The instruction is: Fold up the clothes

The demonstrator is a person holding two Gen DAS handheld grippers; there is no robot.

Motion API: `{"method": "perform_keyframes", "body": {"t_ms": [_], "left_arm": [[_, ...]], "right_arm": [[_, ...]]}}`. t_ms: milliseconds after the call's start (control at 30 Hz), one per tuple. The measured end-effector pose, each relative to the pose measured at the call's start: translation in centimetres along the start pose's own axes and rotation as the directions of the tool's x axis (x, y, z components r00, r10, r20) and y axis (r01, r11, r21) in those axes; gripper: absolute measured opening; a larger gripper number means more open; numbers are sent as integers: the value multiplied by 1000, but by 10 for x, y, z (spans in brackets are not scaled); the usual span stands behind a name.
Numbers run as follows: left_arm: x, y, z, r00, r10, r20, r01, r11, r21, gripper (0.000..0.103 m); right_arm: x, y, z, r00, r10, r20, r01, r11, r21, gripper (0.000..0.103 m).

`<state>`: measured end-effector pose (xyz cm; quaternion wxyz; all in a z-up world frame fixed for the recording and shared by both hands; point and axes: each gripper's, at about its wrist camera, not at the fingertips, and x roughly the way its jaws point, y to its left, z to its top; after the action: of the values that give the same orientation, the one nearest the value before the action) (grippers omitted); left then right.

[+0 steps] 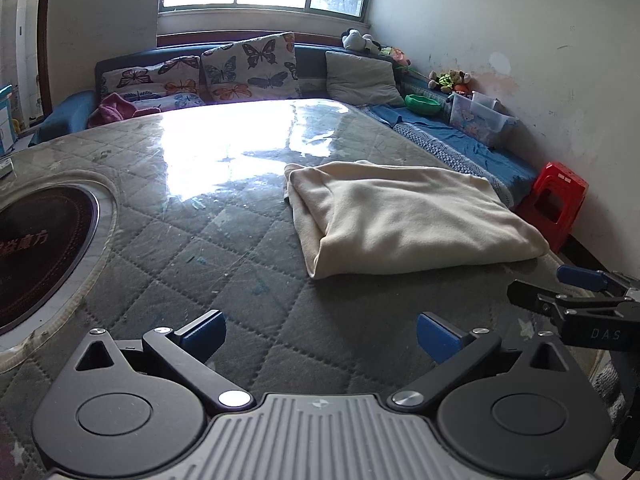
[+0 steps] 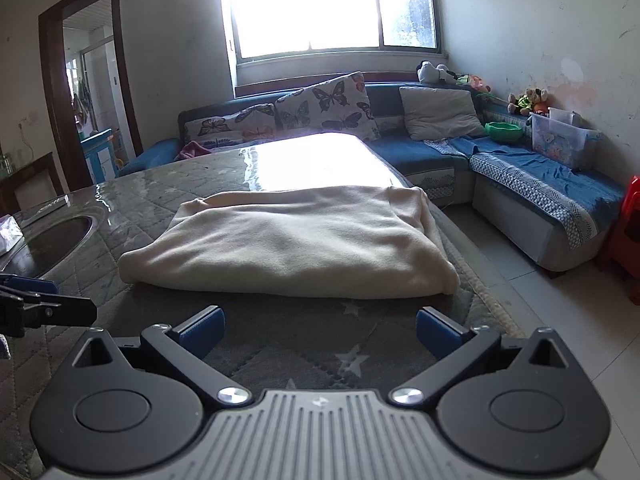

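Both pairs of fingers stand wide apart and hold nothing. The left gripper (image 1: 321, 334) has bare quilted table (image 1: 224, 264) between its blue pads; the right gripper (image 2: 319, 333) likewise, with only star-printed cover beneath it. The right gripper also shows at the right edge of the left wrist view, level with the left one and close beside it.

Just ahead of the right fingers, squarely centred, lies the cloth (image 2: 288, 244) — cream, soft, already doubled into a thick rectangular bundle with rounded folded edges on its near and left sides. From the left fingers it sits ahead and off to the right (image 1: 404, 216), near the table's right edge, with a thinner layer peeking out along its left side.

So the cloth lies folded and flat. This would fit a bundle due for one more fold, or one just set down and finished — the pictures do not settle which.

If a further fold is wanted, my judgement is that each pair of fingers should take one near corner, pinching all layers together, since the fleece looks thick and loose layers could slide apart. Lift low and evenly; the bundle is close to the table's right edge, so any drag that way risks it slipping off.

Beyond the cloth: glare on the glossy table, then the sofa (image 2: 520, 168).
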<state>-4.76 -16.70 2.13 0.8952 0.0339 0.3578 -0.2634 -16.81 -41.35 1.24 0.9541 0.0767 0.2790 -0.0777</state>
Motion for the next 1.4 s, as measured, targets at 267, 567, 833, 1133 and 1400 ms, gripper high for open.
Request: {"method": "perform_keyframes", "body": {"t_ms": [267, 567, 833, 1133, 1400], "left_arm": [[-6, 2, -4, 1000, 29, 2, -29, 1000, 11, 103], [-13, -7, -8, 999, 37, 13, -37, 998, 44, 103], [-20, -19, -11, 999, 37, 28, -39, 996, 83, 103], [-23, -30, -13, 999, 39, 27, -42, 992, 119, 103], [-27, -38, -13, 999, 30, 32, -34, 989, 141, 103]], "right_arm": [[-7, 11, -2, 1000, -5, 18, 5, 1000, -14, 103], [-14, 17, -2, 1000, 12, 29, -11, 1000, -28, 103], [-18, 19, -7, 1000, 20, 22, -19, 1000, -22, 103], [-21, 20, -12, 1000, 26, 14, -26, 1000, -14, 103], [-23, 17, -14, 1000, 18, 5, -18, 1000, -11, 103]]}}
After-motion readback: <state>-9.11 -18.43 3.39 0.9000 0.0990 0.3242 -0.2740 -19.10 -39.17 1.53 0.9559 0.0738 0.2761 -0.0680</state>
